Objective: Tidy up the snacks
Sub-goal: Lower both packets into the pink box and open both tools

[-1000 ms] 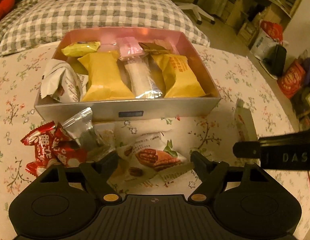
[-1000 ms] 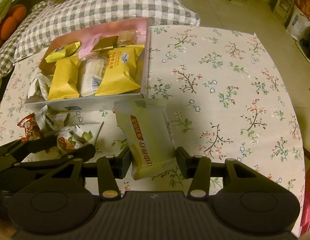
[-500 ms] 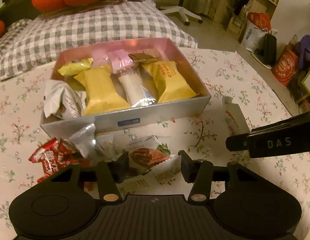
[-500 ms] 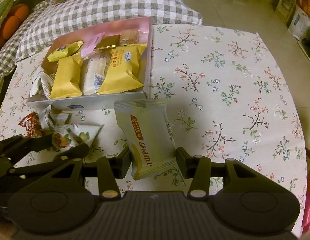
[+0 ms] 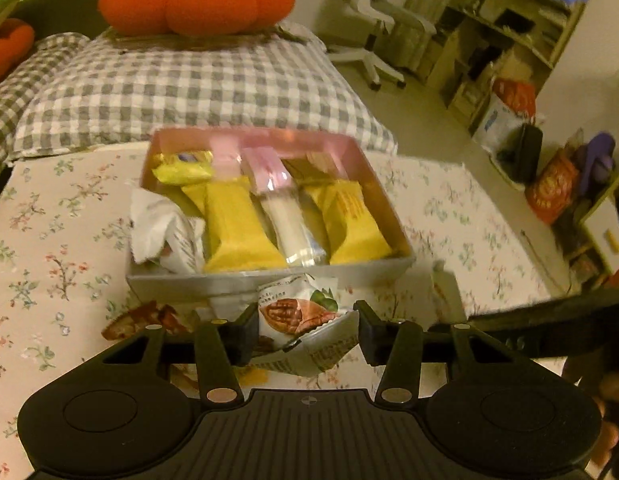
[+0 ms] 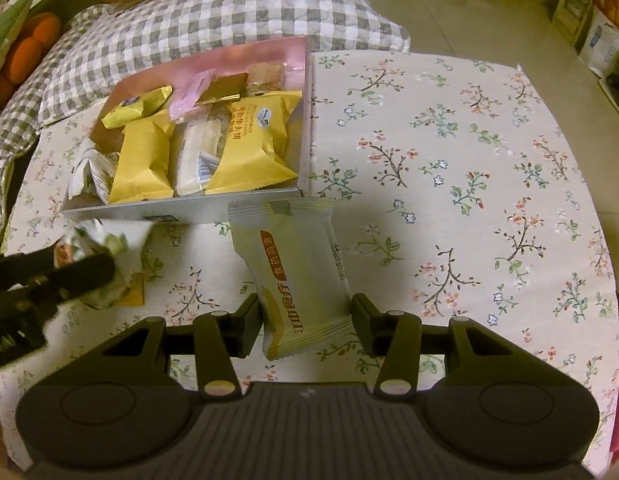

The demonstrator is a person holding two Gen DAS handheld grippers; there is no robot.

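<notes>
Now two tools are at work over the table [image 6: 469, 160], which has a flowered cloth. The left tool [image 5: 305, 326] has just been closing its jaws, and between them sits one white walnut snack packet [image 5: 299, 312]; both pads press on its sides, so it is gripped and lifted a little, just in front of the near wall of the box [image 5: 269, 280]. The right tool [image 6: 307, 322] is closed about as narrowly on one pale yellow packet with an orange label [image 6: 297, 276]. This packet stands out forward from the jaws, and its far end comes close to the near right corner of the box.

Inside the box I count two big yellow packets [image 6: 143, 164], one on the left and one on the right, with one whitish bar in clear wrap [image 6: 195, 156] between them. Behind these lie one small yellow packet [image 6: 135, 106], one pink packet [image 6: 191, 94], one gold-brown wrapper and one light brown biscuit pack. One white crumpled packet [image 5: 161, 232] hangs over the left edge of the box.

On the table, left of the left tool, lies one red wrapper [image 5: 139, 318], partly hidden and blurred. Behind the table there is a grey checked cushion [image 5: 181, 88], and one orange plush pumpkin [image 5: 193, 2] rests on it.
</notes>
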